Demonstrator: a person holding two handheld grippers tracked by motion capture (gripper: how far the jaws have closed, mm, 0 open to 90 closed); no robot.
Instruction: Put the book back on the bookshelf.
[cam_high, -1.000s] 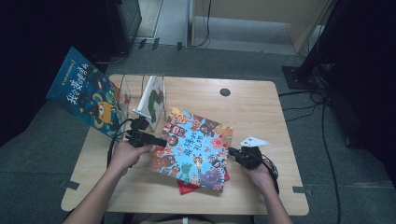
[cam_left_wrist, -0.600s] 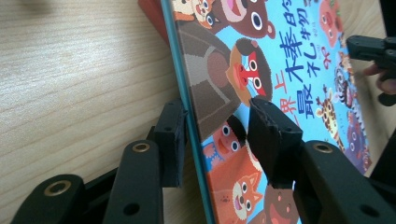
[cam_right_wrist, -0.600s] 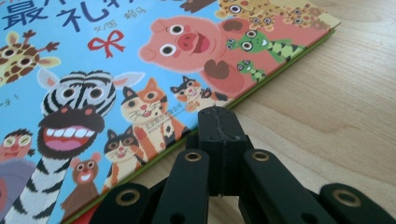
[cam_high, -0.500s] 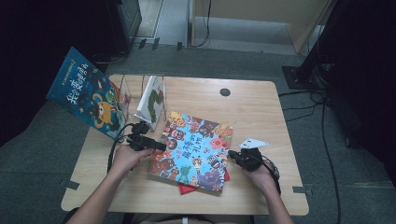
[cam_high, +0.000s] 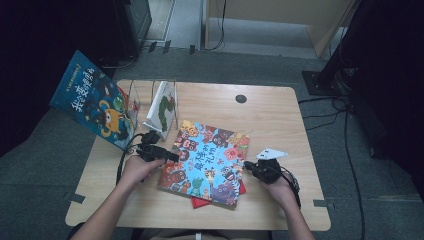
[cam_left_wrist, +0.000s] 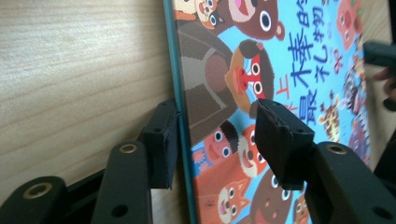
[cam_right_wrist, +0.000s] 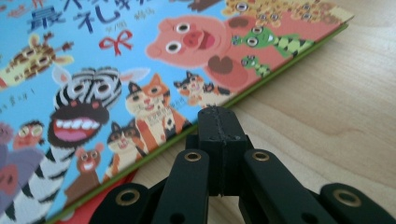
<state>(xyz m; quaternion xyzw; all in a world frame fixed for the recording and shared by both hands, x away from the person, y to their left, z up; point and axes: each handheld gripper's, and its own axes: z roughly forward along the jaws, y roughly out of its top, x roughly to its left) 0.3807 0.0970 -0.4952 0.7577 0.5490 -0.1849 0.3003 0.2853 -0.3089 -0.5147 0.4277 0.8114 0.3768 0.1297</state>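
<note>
A colourful animal picture book (cam_high: 207, 160) lies on the wooden table (cam_high: 280, 115), on top of a red book (cam_high: 200, 201). My left gripper (cam_high: 172, 156) is at its left edge. In the left gripper view the jaws straddle that edge of the book (cam_left_wrist: 280, 60). One pad (cam_left_wrist: 163, 140) is beside the spine, the other (cam_left_wrist: 280, 140) stands off the cover. These jaws have just been opening and do not press on the book. My right gripper (cam_high: 248, 166) is shut and empty. Its tip (cam_right_wrist: 217, 114) rests at the book's right edge (cam_right_wrist: 93, 60), above the red book (cam_right_wrist: 88, 207).
A wire book stand (cam_high: 162, 107) at the table's back left holds a white and green book. A large blue book (cam_high: 95, 105) leans out past the table's left edge. A black round hole (cam_high: 241, 98) sits near the back edge.
My left gripper has sunk with the book's left edge, so the book now lies flatter on the table. My right gripper has stayed put.
</note>
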